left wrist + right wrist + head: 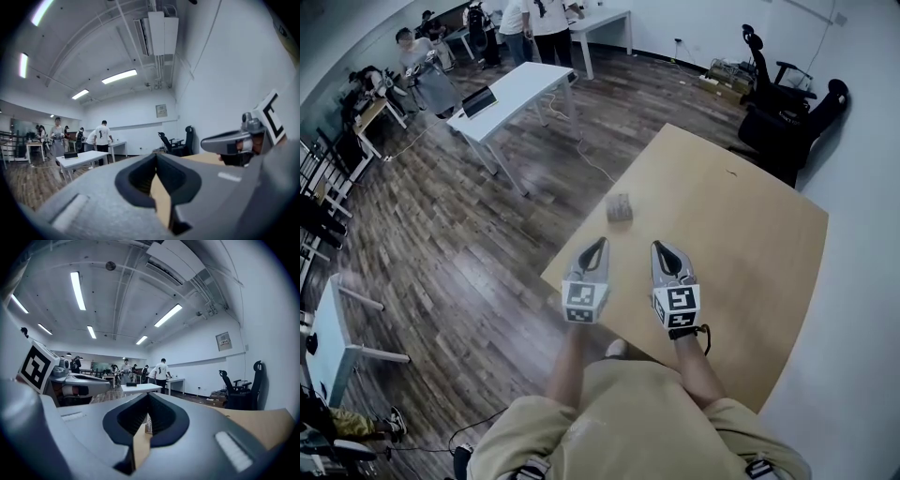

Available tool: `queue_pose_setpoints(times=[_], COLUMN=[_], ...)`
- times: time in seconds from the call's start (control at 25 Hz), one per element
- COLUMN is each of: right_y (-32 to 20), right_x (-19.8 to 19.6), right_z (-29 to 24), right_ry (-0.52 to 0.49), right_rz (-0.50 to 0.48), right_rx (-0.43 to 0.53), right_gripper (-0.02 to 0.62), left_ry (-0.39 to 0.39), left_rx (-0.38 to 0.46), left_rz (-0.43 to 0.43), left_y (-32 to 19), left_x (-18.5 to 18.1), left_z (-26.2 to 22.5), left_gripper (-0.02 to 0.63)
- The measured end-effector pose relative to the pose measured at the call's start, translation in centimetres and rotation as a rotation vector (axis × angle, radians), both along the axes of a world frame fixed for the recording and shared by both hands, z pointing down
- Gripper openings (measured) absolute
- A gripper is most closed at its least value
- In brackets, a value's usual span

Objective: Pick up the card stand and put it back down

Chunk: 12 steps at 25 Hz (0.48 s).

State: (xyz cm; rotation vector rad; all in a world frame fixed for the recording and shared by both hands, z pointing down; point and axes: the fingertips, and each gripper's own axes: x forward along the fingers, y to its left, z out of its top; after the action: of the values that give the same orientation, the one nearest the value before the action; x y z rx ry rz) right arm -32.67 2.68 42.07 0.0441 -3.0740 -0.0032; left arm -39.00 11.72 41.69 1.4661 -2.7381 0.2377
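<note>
The card stand [619, 208] is a small grey-brown block standing on the light wooden table [750, 234] near its left edge. Both grippers hover over the table's near corner, short of the stand. My left gripper [601, 241] is shut and empty, its tips pointing at the stand from just below it. Beside it on the right, my right gripper [659, 245] is also shut and empty. In the right gripper view the card stand [147, 423] shows through the gap behind the closed tips [149, 394]. The left gripper view shows its own closed jaw tips [156, 154] and only bare table beyond.
Black office chairs [787, 112] stand past the table's far corner by the white wall. A long white desk [511, 94] with a laptop stands on the wood floor to the left. Several people are at the room's far end [534, 19].
</note>
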Motion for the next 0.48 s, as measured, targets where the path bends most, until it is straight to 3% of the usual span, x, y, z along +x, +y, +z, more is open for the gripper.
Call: queue_pose_setpoints(times=[0.16, 0.48], right_y=[0.0, -2.2], right_x=[0.4, 1.7], right_z=[-0.1, -0.1], right_ry=[-0.009, -0.012], right_rz=[0.0, 0.042], right_rx=[0.004, 0.01], right_gripper=[0.005, 0.005], left_ry=[-0.047, 0.006], left_rx=[0.029, 0.047], left_rz=[-0.019, 0.017], left_y=[0.5, -1.8], left_x=[1.5, 3.6], left_z=[-1.2, 0.4], left_gripper=[0.002, 0.001])
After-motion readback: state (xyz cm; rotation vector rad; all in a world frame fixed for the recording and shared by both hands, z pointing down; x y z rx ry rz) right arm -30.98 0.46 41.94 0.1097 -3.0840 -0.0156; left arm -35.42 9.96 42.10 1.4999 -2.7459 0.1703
